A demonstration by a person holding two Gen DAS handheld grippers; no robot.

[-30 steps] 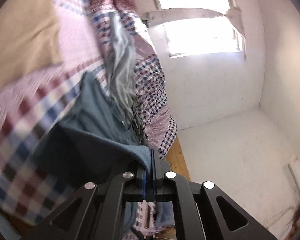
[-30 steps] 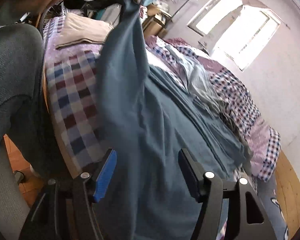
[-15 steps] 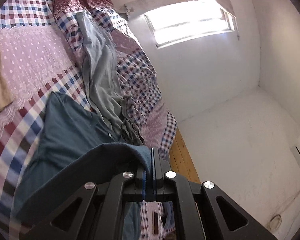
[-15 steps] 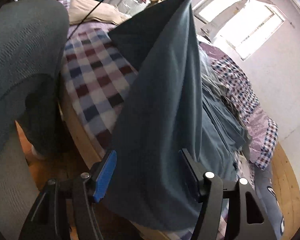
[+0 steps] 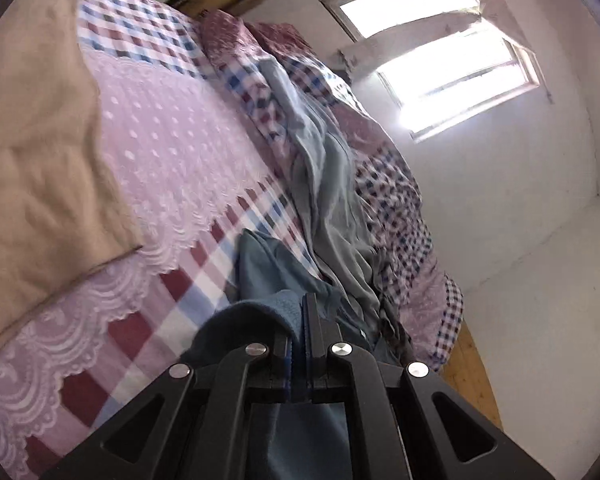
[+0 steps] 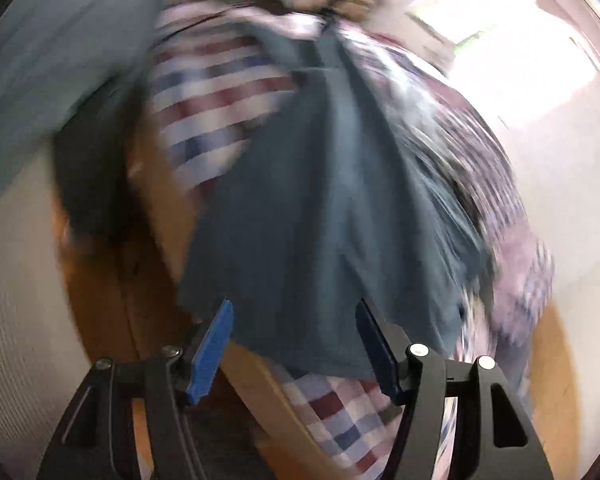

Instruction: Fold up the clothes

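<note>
A teal-blue garment point(image 5: 268, 280) hangs from my left gripper point(image 5: 302, 320), which is shut on a fold of its cloth above the checked bedspread point(image 5: 204, 256). In the blurred right wrist view the same blue garment point(image 6: 332, 208) drapes down in front of the bed's edge. Its lower hem hangs just beyond the fingertips of my right gripper point(image 6: 296, 316), which is open with its blue pads wide apart and nothing between them. A lighter grey-blue garment point(image 5: 332, 184) lies crumpled along the far side of the bed.
A beige pillow point(image 5: 36, 152) lies on the bed at the left, beside a pink lace-edged cloth point(image 5: 172, 160). A bright window point(image 5: 440, 52) is set in the white wall. The wooden floor point(image 5: 472, 368) shows past the bed. A person's grey sleeve point(image 6: 60, 52) fills the right view's upper left.
The left gripper has swung up with the blue garment, bringing the pillow into view. The right gripper has dropped toward the garment's hem, staying open; its view is now motion-blurred.
</note>
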